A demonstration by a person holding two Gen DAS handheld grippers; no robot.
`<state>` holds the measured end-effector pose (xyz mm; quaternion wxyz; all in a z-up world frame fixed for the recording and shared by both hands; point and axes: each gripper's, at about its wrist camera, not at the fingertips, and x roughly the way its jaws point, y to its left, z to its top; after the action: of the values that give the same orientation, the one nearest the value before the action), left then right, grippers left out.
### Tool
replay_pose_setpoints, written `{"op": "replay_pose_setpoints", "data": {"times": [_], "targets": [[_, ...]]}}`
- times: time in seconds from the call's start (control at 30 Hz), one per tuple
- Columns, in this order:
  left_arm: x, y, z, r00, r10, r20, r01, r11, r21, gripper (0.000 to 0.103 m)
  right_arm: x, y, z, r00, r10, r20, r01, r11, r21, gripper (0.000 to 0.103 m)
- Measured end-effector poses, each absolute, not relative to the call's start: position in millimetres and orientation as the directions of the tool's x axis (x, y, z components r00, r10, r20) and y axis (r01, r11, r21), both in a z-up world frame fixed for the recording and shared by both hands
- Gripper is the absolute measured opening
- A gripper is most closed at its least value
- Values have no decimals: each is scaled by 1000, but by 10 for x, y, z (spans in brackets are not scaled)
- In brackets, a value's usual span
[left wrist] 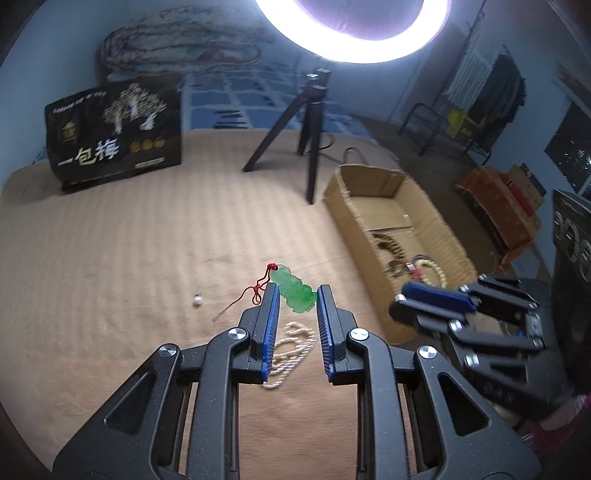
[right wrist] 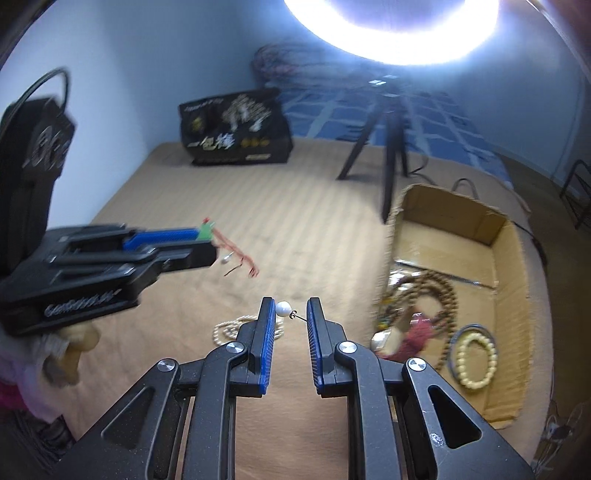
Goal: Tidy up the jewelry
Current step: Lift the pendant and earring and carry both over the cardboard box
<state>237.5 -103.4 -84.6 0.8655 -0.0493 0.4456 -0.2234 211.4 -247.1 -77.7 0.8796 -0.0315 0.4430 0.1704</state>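
Note:
A green jade pendant with a red cord sits between the tips of my left gripper, whose jaws stand around it and seem to grip it; it also shows in the right wrist view. My right gripper holds a pearl earring by its pin between its tips. A pearl necklace lies on the tan blanket below both grippers. Another pearl earring lies to the left. A cardboard box on the right holds bead bracelets and a dark bead necklace.
A black printed bag stands at the back left. A black tripod stands under a ring light behind the box. Blue patterned bedding lies behind the tan blanket. A chair and clothes stand at the far right.

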Motion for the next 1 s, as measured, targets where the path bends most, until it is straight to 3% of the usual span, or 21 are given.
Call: {"op": "replay_pose_setpoints", "data": {"times": [0.47, 1.0], "targets": [[2188, -1641, -543, 475, -549, -688, 448, 824, -348, 20, 2212, -3323, -455, 637, 193, -746, -147, 981, 127, 15], [2260, -2281, -478, 421, -621, -661, 509, 765, -395, 20, 2285, -3796, -604, 616, 136, -776, -32, 989, 148, 15]]}}
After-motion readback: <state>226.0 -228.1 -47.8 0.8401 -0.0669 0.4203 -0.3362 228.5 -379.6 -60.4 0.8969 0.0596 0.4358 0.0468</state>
